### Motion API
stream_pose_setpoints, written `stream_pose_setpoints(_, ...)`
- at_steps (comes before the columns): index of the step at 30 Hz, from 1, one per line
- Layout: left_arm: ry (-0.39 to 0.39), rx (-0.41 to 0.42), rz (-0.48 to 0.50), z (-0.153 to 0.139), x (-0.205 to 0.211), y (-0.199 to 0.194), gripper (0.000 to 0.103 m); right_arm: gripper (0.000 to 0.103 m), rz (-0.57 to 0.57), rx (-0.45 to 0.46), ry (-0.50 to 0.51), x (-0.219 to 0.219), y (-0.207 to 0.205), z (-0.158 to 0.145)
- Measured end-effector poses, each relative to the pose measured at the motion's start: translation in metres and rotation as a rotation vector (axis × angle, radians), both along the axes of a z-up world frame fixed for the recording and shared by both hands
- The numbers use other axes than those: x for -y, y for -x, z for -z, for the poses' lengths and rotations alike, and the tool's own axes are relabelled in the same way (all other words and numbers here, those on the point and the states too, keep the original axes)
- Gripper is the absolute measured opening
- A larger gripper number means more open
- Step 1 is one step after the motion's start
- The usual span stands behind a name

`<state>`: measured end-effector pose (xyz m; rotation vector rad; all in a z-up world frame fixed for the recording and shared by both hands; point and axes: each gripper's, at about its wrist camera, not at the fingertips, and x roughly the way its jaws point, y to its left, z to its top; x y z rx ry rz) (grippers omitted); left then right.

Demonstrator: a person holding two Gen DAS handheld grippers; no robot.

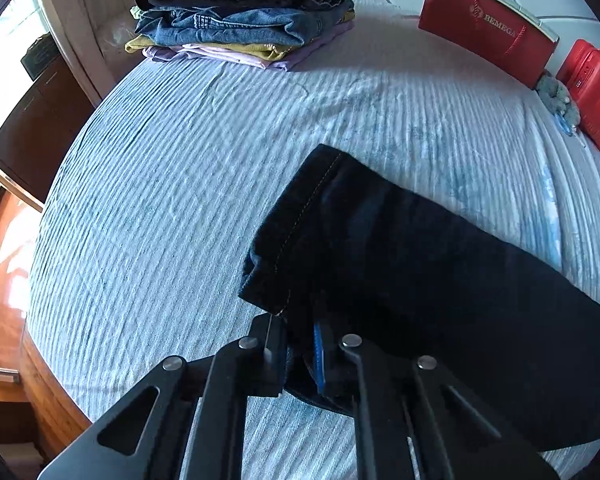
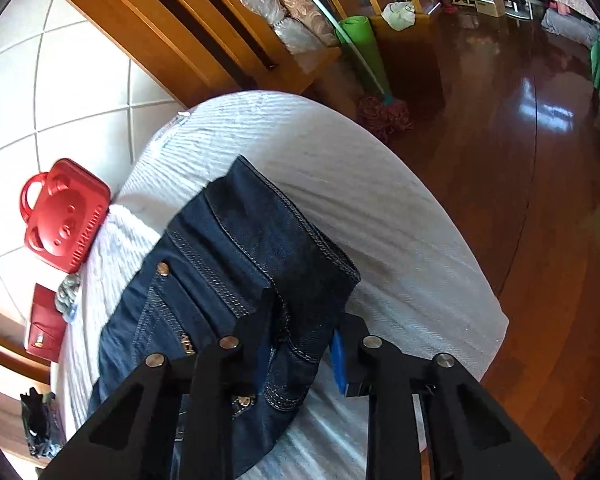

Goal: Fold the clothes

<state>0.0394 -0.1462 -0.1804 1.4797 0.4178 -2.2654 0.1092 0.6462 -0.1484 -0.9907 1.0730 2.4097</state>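
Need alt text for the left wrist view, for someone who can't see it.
The left gripper is shut on the hem end of dark jeans lying on a white ribbed bedspread. A stack of folded clothes sits at the far edge.

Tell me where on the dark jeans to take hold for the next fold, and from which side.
Grip the dark jeans at both ends: the stitched leg hem and the waistband. Come from above at the near edge, where the cloth lies flat on the bedspread and the layers can be pinched together.
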Motion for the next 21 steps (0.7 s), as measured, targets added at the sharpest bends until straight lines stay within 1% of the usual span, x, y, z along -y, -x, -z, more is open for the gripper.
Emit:
stream_pose_setpoints(1,-0.011,-0.035,0.026,-0.012,-0.005,0.003,0.007,0.015,-0.021,-0.048,0.003,0.004,-0.003,-0.012)
stream_pose_setpoints(3,-0.02,-0.101,0.097,-0.04,-0.023,0.011,0.005,0.014,-0.105,-0.121,-0.026,0.025,-0.001,-0.042)
stream_pose_setpoints(5,-0.029,-0.166,0.211,-0.07,-0.051,0.019,0.005,0.014,-0.198,-0.182,-0.054,0.05,0.004,-0.071)
stream_pose_setpoints(7,-0.039,-0.209,0.35,-0.092,-0.093,0.027,0.005,0.014,-0.326,-0.222,-0.085,0.085,0.011,-0.095)
stream_pose_setpoints(8,-0.059,-0.224,0.426,-0.098,-0.116,0.031,0.005,0.014,-0.394,-0.238,-0.104,0.104,0.013,-0.104)
stream_pose_setpoints(10,-0.107,-0.226,0.582,-0.101,-0.168,0.038,0.005,0.014,-0.542,-0.251,-0.104,0.144,0.02,-0.113)
stream_pose_setpoints(12,-0.143,-0.2,0.719,-0.095,-0.22,0.042,0.006,0.014,-0.676,-0.223,-0.117,0.184,0.023,-0.109)
stream_pose_setpoints(13,-0.166,-0.174,0.783,-0.087,-0.242,0.045,0.006,0.014,-0.74,-0.2,-0.124,0.204,0.026,-0.105)
stream_pose_setpoints(14,-0.185,-0.134,0.837,-0.079,-0.262,0.047,0.01,0.015,-0.795,-0.158,-0.12,0.221,0.028,-0.094)
stream_pose_setpoints(16,-0.198,-0.053,0.91,-0.063,-0.296,0.045,0.032,0.019,-0.902,-0.068,-0.108,0.253,0.033,-0.073)
stream_pose_setpoints(17,-0.202,-0.031,0.933,-0.057,-0.303,0.045,0.053,0.024,-0.955,-0.022,-0.102,0.269,0.036,-0.062)
stream_pose_setpoints(18,-0.206,-0.011,0.953,-0.051,-0.309,0.045,0.063,0.034,-1.007,0.04,-0.113,0.285,0.036,-0.047)
stream_pose_setpoints(19,-0.212,-0.003,0.96,-0.05,-0.31,0.044,0.064,0.039,-1.041,0.088,-0.126,0.297,0.036,-0.034)
stream_pose_setpoints(20,-0.217,-0.009,0.955,-0.055,-0.307,0.041,0.064,0.044,-1.064,0.125,-0.142,0.306,0.035,-0.023)
stream_pose_setpoints(21,-0.222,-0.019,0.949,-0.061,-0.303,0.037,0.064,0.044,-1.071,0.139,-0.147,0.311,0.034,-0.018)
